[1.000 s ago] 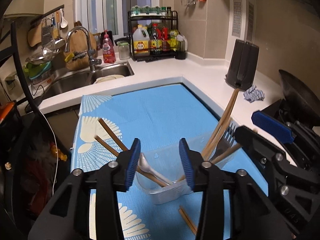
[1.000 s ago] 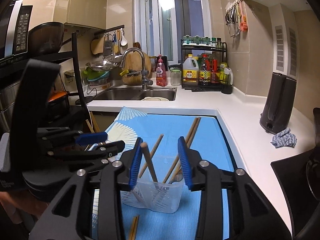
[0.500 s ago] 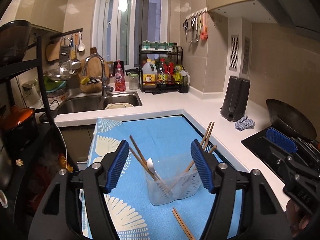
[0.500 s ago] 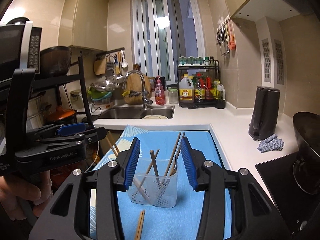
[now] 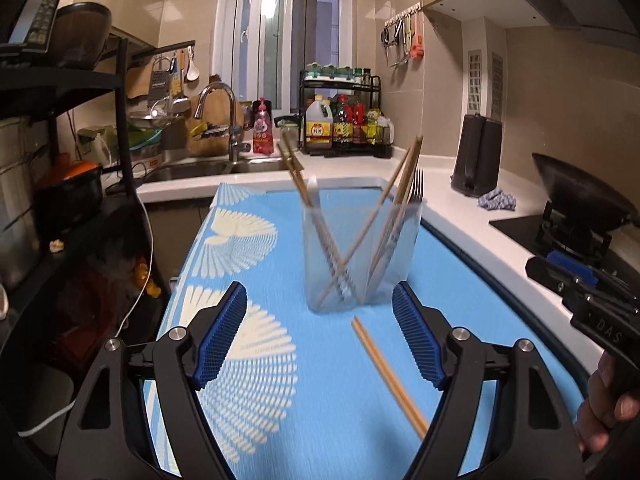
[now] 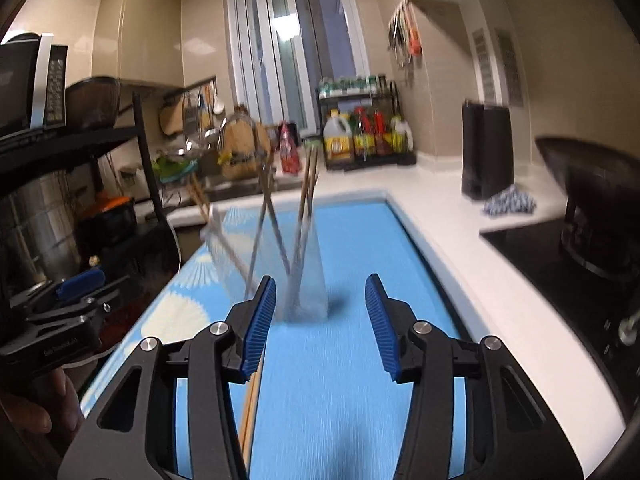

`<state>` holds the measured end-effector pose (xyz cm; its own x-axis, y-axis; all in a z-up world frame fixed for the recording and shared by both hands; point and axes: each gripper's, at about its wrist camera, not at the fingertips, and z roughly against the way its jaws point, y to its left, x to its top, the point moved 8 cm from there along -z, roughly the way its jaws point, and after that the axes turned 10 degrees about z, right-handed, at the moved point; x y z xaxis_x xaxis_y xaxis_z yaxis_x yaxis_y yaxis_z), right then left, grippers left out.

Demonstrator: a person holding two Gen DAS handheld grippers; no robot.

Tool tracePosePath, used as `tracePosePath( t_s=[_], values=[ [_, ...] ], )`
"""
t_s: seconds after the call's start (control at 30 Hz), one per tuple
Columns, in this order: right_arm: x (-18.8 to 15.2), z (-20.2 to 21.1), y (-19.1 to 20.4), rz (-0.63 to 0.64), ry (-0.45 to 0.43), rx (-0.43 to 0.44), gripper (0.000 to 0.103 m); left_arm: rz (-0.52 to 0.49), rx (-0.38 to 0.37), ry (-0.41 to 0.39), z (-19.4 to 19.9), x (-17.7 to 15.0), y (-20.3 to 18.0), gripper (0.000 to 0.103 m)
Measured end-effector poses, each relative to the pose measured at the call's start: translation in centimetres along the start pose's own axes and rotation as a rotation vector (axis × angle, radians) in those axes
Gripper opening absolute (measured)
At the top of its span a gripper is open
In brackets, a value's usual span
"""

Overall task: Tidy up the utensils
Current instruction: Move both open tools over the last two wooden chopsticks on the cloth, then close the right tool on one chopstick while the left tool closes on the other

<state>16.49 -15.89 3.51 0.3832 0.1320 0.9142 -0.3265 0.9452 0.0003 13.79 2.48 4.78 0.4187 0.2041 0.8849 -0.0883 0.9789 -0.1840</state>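
Left wrist view: a clear plastic cup [image 5: 360, 256] with flat, squarish walls stands upright on a blue mat [image 5: 320, 360] printed with cream fan shapes. Thin wooden chopsticks [image 5: 296, 172] lean out of the cup in a V, their tops splaying left and right toward the back counter, and a metal fork [image 5: 414, 188] stands tines-up against the right wall. A loose pair of wooden chopsticks [image 5: 388, 372] lies flat on the mat just in front of the cup, its long axis running from the cup's base toward the near right. The left gripper [image 5: 320, 336] hangs above the mat with its ribbed blue pads [image 5: 222, 336] spread wide and nothing between them; the cup is ahead of them, apart. In the right wrist view, blurred, the right gripper [image 6: 320, 320] is likewise spread and empty, and the loose chopsticks [image 6: 250, 412] pass under its left finger. A white countertop [image 5: 460, 208] borders the mat.
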Motion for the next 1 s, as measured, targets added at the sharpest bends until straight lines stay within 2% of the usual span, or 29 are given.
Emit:
tracePosePath(
  t_s=[0.13,0.17,0.2,0.3,0.43,0.57,0.83,0.93,1.0],
  values=[
    [-4.9,-0.7,1.8,-0.006,0.112,0.056,0.042,0.082,-0.045,0.09,0.0,-2.9,1.6,0.073],
    [-5.9,-0.8,2.4,-0.005,0.134,0.069,0.04,0.089,-0.043,0.11,0.0,-3.7,1.9,0.067],
    [-7.0,-0.9,3.2,-0.003,0.158,0.086,0.04,0.095,-0.029,0.131,-0.2,-4.4,2.3,0.06],
    [-9.4,-1.5,5.1,0.009,0.213,0.132,0.036,0.15,0.015,0.172,-0.8,-6.2,3.6,0.05],
    [-11.2,-2.3,6.9,0.016,0.262,0.169,0.03,0.139,0.041,0.172,-0.9,-7.0,3.6,0.05],
    [-12.8,-3.1,7.8,0.055,0.318,0.154,0.021,0.13,0.04,0.165,-0.7,-7.1,3.5,0.05],
    [-13.2,-3.1,8.7,0.104,0.341,0.157,0.019,0.106,0.021,0.19,-0.9,-8.3,2.4,0.05],
    [-13.1,-3.0,8.1,0.085,0.346,0.145,0.007,0.097,0.013,0.201,-1.0,-8.8,1.9,0.05],
    [-13.0,-2.9,7.6,0.07,0.344,0.14,0.006,0.089,0.01,0.21,-1.1,-9.2,1.4,0.05]
  ],
)
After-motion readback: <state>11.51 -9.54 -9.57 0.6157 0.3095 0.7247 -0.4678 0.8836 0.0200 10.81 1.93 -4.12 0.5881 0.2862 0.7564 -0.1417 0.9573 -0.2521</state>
